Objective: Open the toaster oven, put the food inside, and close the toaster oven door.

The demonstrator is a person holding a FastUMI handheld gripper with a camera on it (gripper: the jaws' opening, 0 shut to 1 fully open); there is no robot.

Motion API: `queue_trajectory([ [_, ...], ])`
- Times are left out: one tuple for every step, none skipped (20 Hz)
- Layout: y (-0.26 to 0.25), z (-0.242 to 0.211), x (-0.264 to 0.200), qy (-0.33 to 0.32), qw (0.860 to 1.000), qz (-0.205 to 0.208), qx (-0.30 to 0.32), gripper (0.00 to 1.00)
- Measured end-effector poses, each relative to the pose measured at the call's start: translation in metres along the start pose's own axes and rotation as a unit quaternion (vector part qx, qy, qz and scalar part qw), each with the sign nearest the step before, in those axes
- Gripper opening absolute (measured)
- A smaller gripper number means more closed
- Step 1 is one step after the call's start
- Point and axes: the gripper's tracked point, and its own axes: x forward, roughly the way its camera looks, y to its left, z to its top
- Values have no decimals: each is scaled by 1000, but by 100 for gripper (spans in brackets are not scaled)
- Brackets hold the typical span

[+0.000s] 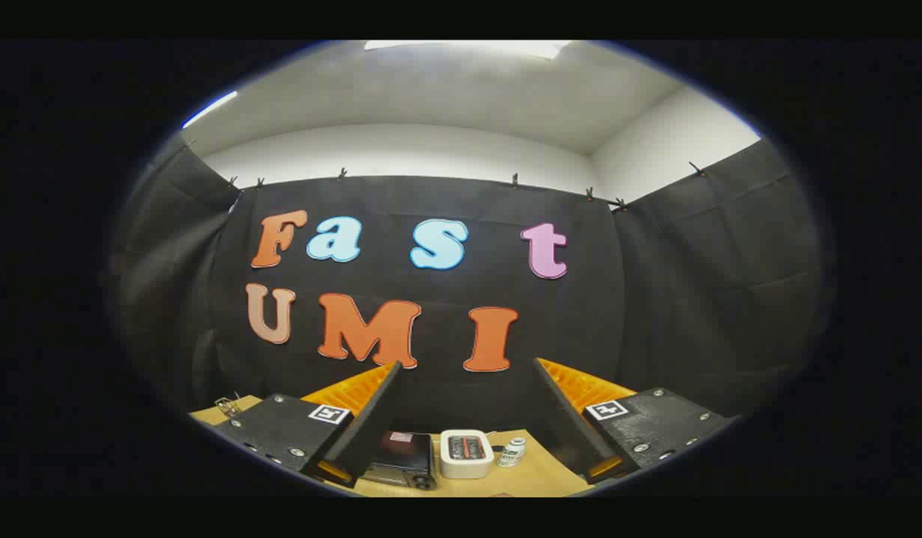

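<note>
Hand-held gripper (467,418) is spread wide, nothing between its fingers, nothing gripped. It sits high and well back from the objects, looking across the light tan wooden desk (539,478) toward the black cloth booth wall (431,299).

On the desk, beyond the fingers and seen through the gap between them:
- small black box-shaped toaster oven (401,459), nearest the left finger, partly hidden behind it. Dark top with a small label, lighter front face with what looks like a knob at the lower right corner. Door state: can't tell at this size.
- white rounded-square container with red contents (466,453), just beside the oven on its right, close but I can't tell if they touch. Likely the food; contents are too small to identify.
- small white bottle with a dark label (512,452), just to the right of the container, apart from it, upright or slightly tilted, can't say which.

All three sit in a rough row near the wall end of the desk.

Far side of the left finger, at the desk edge: a small metal clip-like object (226,406), too small to identify.

Above the cloth wall: white room walls (401,153) and ceiling with a bright light panel (461,46).
</note>
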Motion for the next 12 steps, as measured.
queue_trajectory([
  [1,1,1,-2,1000,1,0,99],
  [1,0,0,-2,1000,3,-1,99],
  [2,0,-1,-1,1000,4,0,99],
  [3,0,0,0,1000,5,1,99],
  [5,-1,0,2,1000,7,2,99],
  [5,-2,1,4,1000,7,2,99],
  [5,-3,2,5,1000,7,2,99],
  [5,-3,2,4,1000,6,2,99],
  [5,-3,2,4,1000,6,1,99],
  [5,-3,3,4,1000,6,0,99],
  [6,-3,3,4,1000,6,1,99],
  [7,-4,4,5,1000,7,1,99],
])
